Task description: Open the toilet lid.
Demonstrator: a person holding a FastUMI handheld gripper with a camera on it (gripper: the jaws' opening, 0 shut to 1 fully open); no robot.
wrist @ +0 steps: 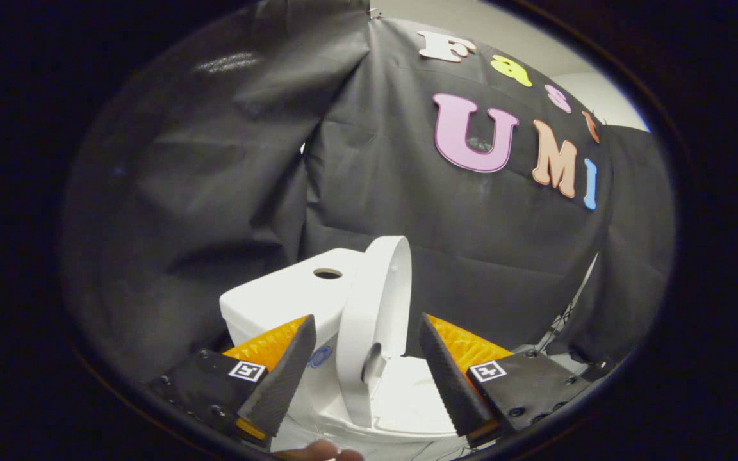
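Note:
A white toilet stands just ahead of me. Its lid (pixel 375 320) is raised nearly upright, seen edge-on, and leans back toward the white tank (pixel 286 298), which has a round hole on top. The seat and bowl rim (pixel 410 400) lie flat below the lid. My gripper (pixel 367 326) is open, one finger on each side of the raised lid. The lid's edge rises between the fingers with a gap on both sides. Neither finger presses on it.
Black cloth walls hang close behind and to both sides of the toilet. Thin cables (pixel 564 317) run down at the right behind it. A fingertip of a hand (pixel 318 451) shows below the bowl.

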